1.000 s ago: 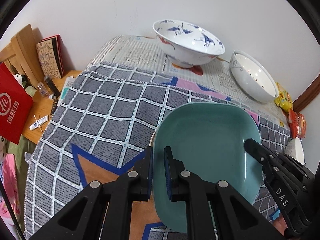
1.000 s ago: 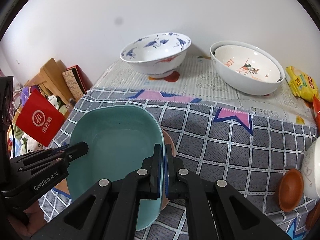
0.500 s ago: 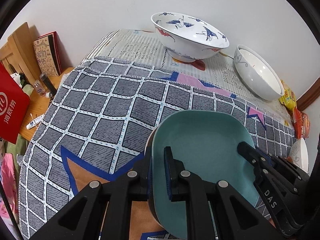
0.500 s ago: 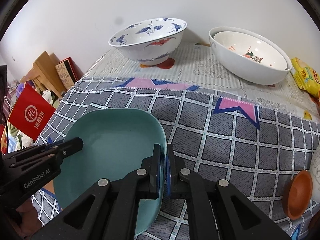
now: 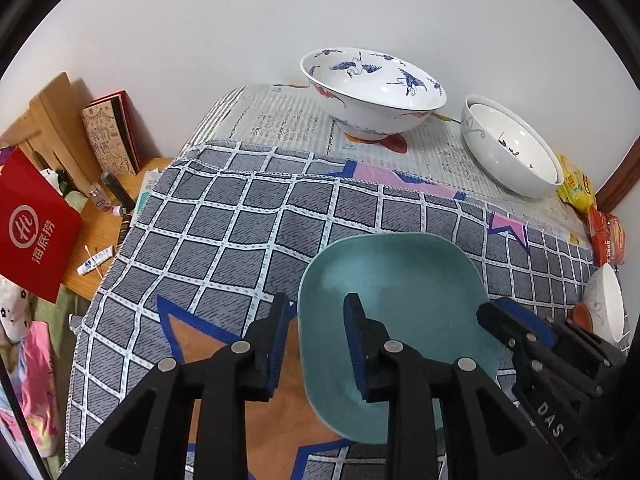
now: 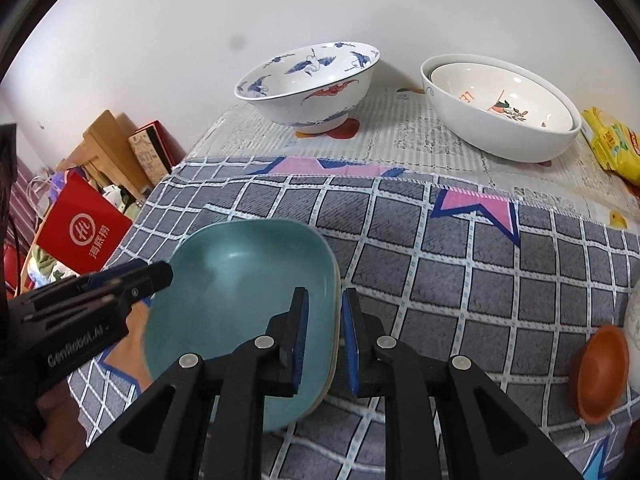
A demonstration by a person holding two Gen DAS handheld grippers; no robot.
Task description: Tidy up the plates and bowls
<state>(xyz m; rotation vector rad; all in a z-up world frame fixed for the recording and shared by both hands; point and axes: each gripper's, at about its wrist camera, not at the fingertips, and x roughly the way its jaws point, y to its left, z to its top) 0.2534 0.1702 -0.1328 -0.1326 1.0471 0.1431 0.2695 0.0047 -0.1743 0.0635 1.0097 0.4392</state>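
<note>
Teal plate (image 5: 400,280) now freed, both grippers' jaws opening.

Home room: patterned tablecloth (image 5: 240,232), snack packets (image 6: 608,144), cluttered wooden side table (image 5: 100,236).

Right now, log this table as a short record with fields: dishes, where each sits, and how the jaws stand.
teal plate: flat on the checked cloth, near edge
crane bowl: far side, by the wall
white nested bowls: far side, right of the crane bowl
brown saucer: right edge of the cloth
left gripper: jaws opening, plate rim between them
right gripper: jaws opening, plate rim between them
</note>
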